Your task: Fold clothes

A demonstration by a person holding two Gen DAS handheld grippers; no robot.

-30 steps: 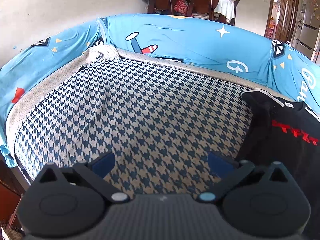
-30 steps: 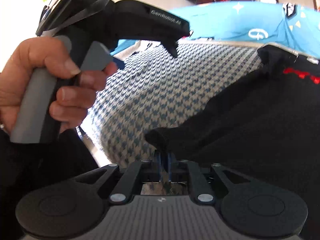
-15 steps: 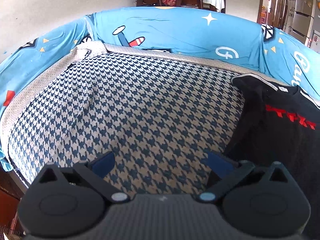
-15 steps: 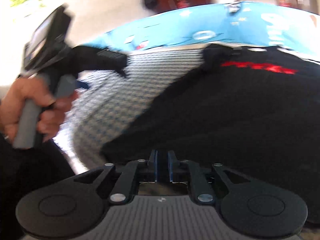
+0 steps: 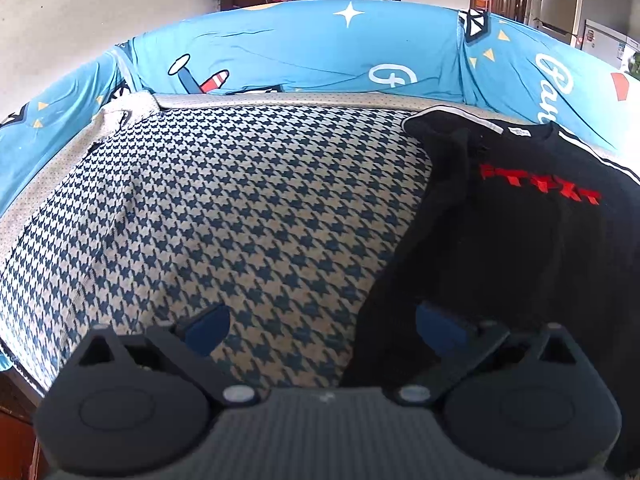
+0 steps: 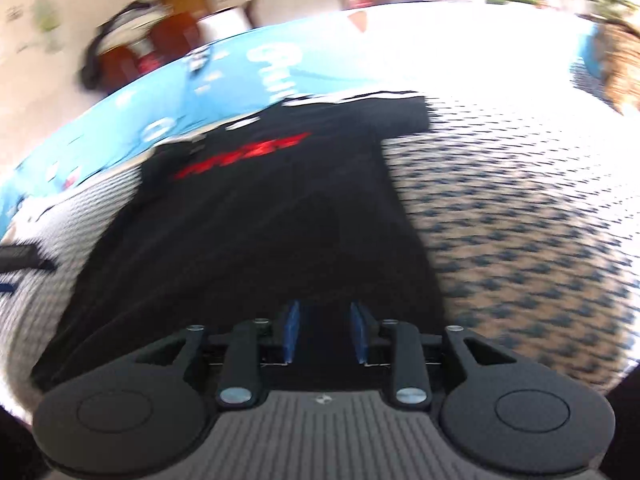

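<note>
A black T-shirt with red chest lettering lies flat on a houndstooth-covered bed, collar toward the blue cartoon-print bumper at the far edge. Its long axis runs from the near hem at 6 o'clock up to the neckline at about 12 in the right wrist view.

The right gripper hangs over the shirt's lower body, its blue pads parting; dark cloth shows behind the gap, none visibly pinched. From it the one outspread sleeve lies at 1 o'clock, well up the garment.

The left gripper stands wide apart and empty, straddling the shirt's side edge: one finger over bare cover, the other over black fabric. The shirt spreads from it toward 2 o'clock.

By this reading the left hand is nearer that side edge — the right nearer the hem and the spread sleeve.

The right view is smeared by motion. The hem itself is hidden under the gripper bodies, and the shirt's other sleeve appears tucked over the chest, though black on black makes that uncertain.
</note>
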